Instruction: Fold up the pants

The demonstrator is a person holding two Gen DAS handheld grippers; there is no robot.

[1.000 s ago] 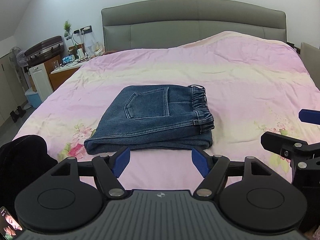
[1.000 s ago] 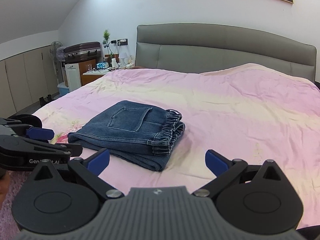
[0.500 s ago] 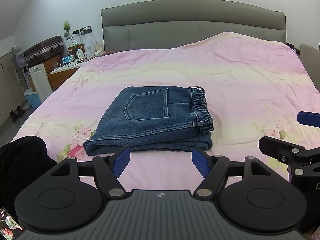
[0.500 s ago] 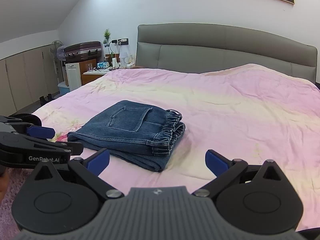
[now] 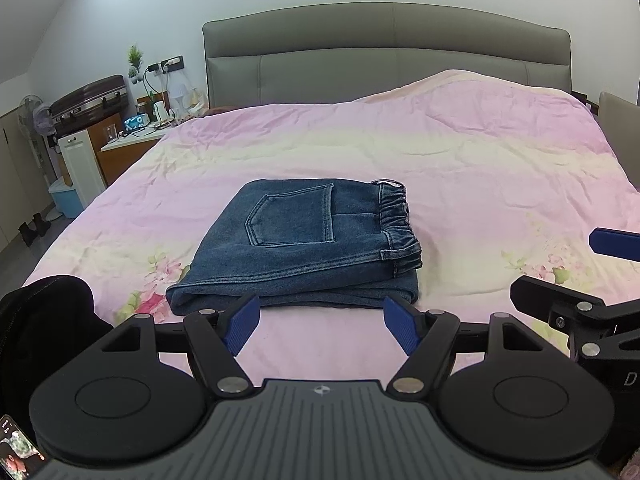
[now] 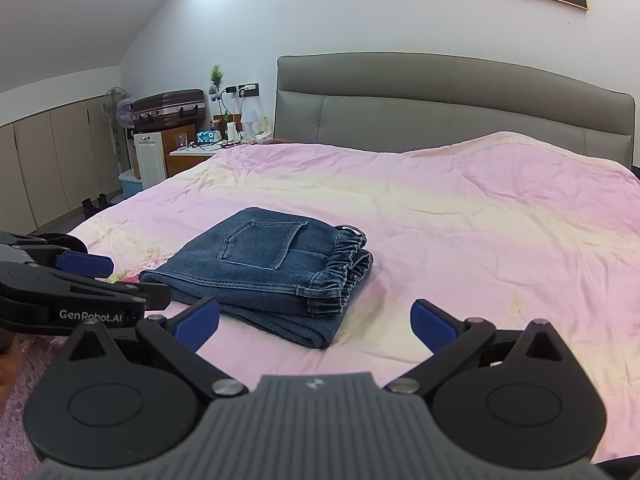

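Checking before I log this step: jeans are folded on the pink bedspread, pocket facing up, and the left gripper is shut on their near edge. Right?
Not quite. The left gripper is open and short of the jeans, gripping nothing, as the left wrist view shows. The jeans do lie folded on the pink bedspread, pocket up.

Folded pants (image 5: 304, 244) beyond spread, empty left claw (image 5: 321, 325)

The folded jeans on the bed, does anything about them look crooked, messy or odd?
Nothing much stands out. The folded blue denim jeans lie flat on the pink floral bedspread, pocket up. Only the bottom layer juts slightly past the elastic waistband at the near corner. Both tongs are open and clear.
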